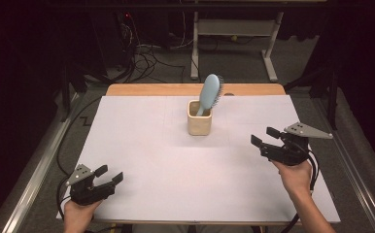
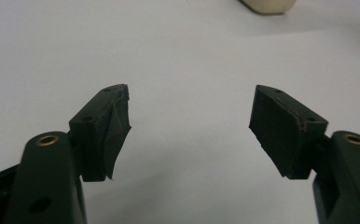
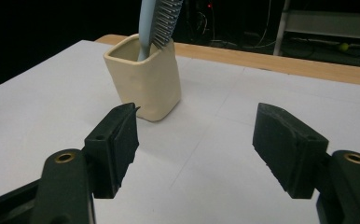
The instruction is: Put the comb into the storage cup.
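Note:
A light blue hairbrush (image 1: 210, 93) stands handle-down in a cream cup (image 1: 199, 118) on the far middle of the white table cover; the brush leans to the right. In the right gripper view the cup (image 3: 147, 80) is ahead and to the left, with the brush (image 3: 158, 23) rising out of it. My left gripper (image 1: 109, 174) is open near the front left corner, nothing between its fingers (image 2: 108, 128). Some way right of the cup my right gripper (image 1: 264, 136) is open too, pointing left toward it, its fingers (image 3: 287, 147) holding nothing.
The white cover (image 1: 156, 165) lies on a wooden table whose bare edge (image 1: 166, 90) shows at the back. Beyond it are cables and a white desk frame (image 1: 234, 34) on the floor. A metal rail (image 1: 35, 170) runs along the left side.

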